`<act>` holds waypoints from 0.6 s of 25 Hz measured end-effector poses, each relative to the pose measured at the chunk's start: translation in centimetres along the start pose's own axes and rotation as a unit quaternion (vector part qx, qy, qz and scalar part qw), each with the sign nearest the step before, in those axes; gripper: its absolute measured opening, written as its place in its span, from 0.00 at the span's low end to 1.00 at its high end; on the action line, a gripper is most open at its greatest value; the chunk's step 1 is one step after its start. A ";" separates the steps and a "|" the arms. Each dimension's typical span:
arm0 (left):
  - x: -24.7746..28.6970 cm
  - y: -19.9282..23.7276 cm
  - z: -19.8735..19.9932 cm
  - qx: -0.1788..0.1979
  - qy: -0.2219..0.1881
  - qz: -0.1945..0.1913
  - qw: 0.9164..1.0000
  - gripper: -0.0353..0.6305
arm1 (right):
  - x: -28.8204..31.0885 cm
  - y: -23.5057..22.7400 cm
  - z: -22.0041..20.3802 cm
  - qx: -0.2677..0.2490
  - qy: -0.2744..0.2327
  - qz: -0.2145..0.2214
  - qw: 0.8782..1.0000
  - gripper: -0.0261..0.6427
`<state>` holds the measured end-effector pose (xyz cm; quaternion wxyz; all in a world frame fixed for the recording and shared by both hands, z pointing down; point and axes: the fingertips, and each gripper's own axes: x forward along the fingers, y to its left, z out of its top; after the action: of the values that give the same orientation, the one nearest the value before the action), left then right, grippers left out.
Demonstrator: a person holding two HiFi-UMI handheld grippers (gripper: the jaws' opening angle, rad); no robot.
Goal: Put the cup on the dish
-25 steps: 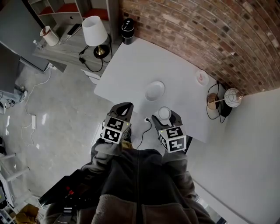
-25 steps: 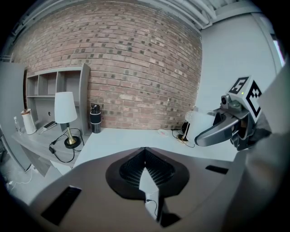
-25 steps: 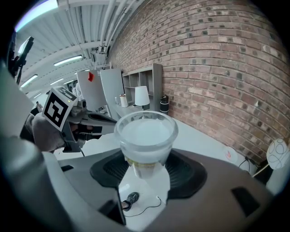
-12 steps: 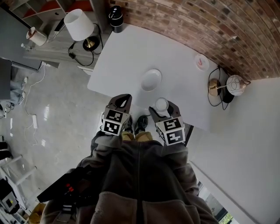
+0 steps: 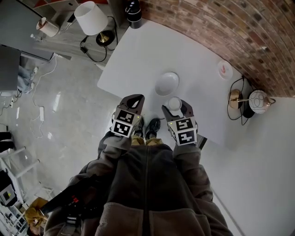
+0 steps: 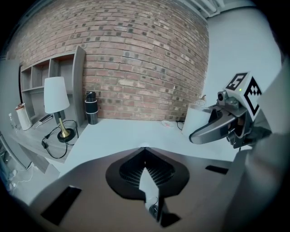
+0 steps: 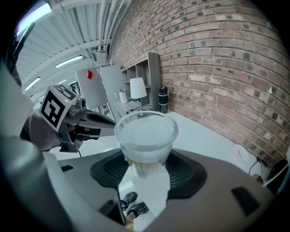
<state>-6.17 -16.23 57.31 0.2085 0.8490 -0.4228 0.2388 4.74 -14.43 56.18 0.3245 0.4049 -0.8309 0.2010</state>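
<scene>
A white round dish [image 5: 166,83] lies near the front edge of the white table [image 5: 138,50]. My right gripper [image 5: 174,104] is shut on a clear cup [image 5: 174,102], held upright just on the near side of the dish, above the table's edge. In the right gripper view the cup [image 7: 146,133] stands between the two jaws of the right gripper [image 7: 145,158]. My left gripper [image 5: 133,98] hangs to the left of the cup, off the table's edge, shut with nothing in it; its jaw tips meet in the left gripper view [image 6: 144,148]. The cup [image 6: 197,120] also shows there at the right.
A white-shaded lamp [image 5: 91,18] stands on a grey side unit at the far left. A black cylinder [image 5: 134,8] sits at the table's far corner, and a small saucer [image 5: 224,69] near the brick wall. A gold globe lamp [image 5: 257,100] is at the right. The person's shoes [image 5: 146,126] show below.
The head view has shifted. The right gripper still holds the cup, which now sits a little nearer the dish. The left gripper keeps its place beside it.
</scene>
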 end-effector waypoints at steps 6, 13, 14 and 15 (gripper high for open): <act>2.9 0.2 -2.2 0.002 0.019 -0.007 1.000 0.06 | 3.1 -2.1 -0.9 -0.011 -0.011 -0.012 1.000 0.42; 5.0 1.3 -4.3 -0.005 0.039 0.000 0.999 0.06 | 6.0 -3.5 -2.9 -0.008 -0.005 -0.012 1.000 0.42; 5.3 1.4 -4.6 -0.006 0.041 0.001 0.999 0.06 | 6.5 -3.7 -3.2 -0.008 -0.005 -0.013 1.000 0.42; 5.5 1.6 -5.0 -0.006 0.044 0.001 0.999 0.06 | 6.9 -3.9 -3.4 -0.009 -0.007 -0.014 1.000 0.42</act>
<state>-5.69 -17.77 64.72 0.2320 0.8357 -0.4158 0.2736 5.94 -18.45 63.74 0.3254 0.4150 -0.8290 0.1862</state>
